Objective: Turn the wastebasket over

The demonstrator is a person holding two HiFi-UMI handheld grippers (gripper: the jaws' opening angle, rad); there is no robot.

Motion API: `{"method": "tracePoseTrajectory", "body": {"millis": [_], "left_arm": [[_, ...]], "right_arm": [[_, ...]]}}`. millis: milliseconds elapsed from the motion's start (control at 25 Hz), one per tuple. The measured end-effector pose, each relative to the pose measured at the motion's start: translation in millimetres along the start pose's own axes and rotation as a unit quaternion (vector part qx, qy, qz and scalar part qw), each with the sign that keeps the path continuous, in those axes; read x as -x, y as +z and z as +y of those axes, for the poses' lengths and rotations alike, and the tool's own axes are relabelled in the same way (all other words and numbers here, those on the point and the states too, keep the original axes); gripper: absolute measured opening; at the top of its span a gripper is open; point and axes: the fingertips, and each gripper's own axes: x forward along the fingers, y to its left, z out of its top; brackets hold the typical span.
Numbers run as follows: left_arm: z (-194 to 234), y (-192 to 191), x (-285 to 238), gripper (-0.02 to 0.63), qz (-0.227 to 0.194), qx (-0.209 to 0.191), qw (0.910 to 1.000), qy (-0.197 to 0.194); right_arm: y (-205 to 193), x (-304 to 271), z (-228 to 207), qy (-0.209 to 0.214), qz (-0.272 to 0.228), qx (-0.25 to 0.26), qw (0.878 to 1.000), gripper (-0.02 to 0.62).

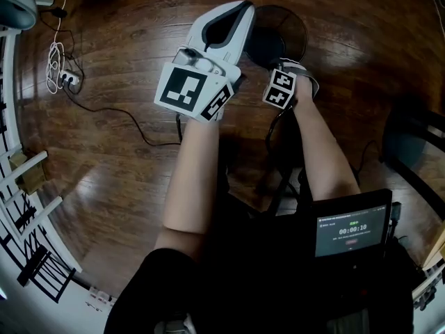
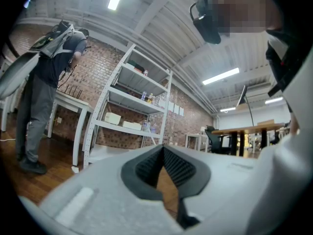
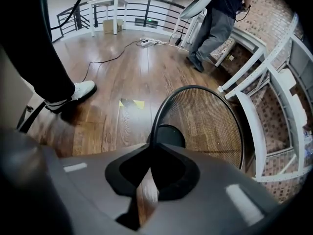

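The wastebasket is a round black mesh bin standing on the wooden floor, mouth up. In the right gripper view its rim and mesh wall fill the middle, with the dark bottom visible inside. My right gripper points steeply down at the near edge of the bin, and its jaws are closed on the thin rim wire. My left gripper is held level beside the bin's left side, above the floor. Its jaws meet at the tips with nothing between them.
A power strip with cables lies on the floor at the left, near white shelving. A dark chair stands at the right. A person stands by a white rack. A shoe is near the bin.
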Motion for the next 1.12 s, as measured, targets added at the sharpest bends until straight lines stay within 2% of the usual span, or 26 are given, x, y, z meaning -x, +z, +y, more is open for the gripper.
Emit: {"method": "tracePoseTrajectory", "body": {"millis": [320,600,720,840,920,1000,1040,1120], "left_arm": [[-0.6,2.4,0.5,0.002,0.003,-0.003,0.9999,0.011],[-0.7,-3.6,4.9,0.002,0.012,-0.012,0.9997,0.016],[0.5,-6.9,5.1,0.002,0.014,-0.011,0.9997,0.017],[0.8,-12.0,3.6,0.002,0.020,-0.008,0.9997,0.011],[-1.3,-17.1,2.9,0.002,0.025,-0.007,0.9997,0.007],[-7.2,-19.8,1.2,0.003,0.028,-0.009,0.9996,0.002],[-11.9,-20.3,0.0,0.002,0.031,-0.011,0.9995,-0.001],[-21.6,-23.0,-1.9,0.002,0.037,-0.016,0.9991,-0.009]], "right_arm": [[-16.7,18.4,-0.5,-0.002,-0.005,-0.008,1.000,0.077],[-2.2,44.7,-6.1,-0.005,-0.023,0.002,1.000,0.094],[3.8,57.9,-7.0,0.010,-0.038,-0.026,0.999,0.091],[17.3,75.8,-15.1,0.017,-0.074,-0.069,0.995,0.064],[25.5,89.8,-26.6,0.010,-0.117,-0.115,0.986,0.038],[29.3,107.4,-43.5,-0.003,-0.172,-0.178,0.969,0.028],[29.4,118.1,-53.2,-0.011,-0.206,-0.212,0.955,0.024],[25.7,141.4,-72.4,-0.033,-0.279,-0.277,0.919,0.017]]}}
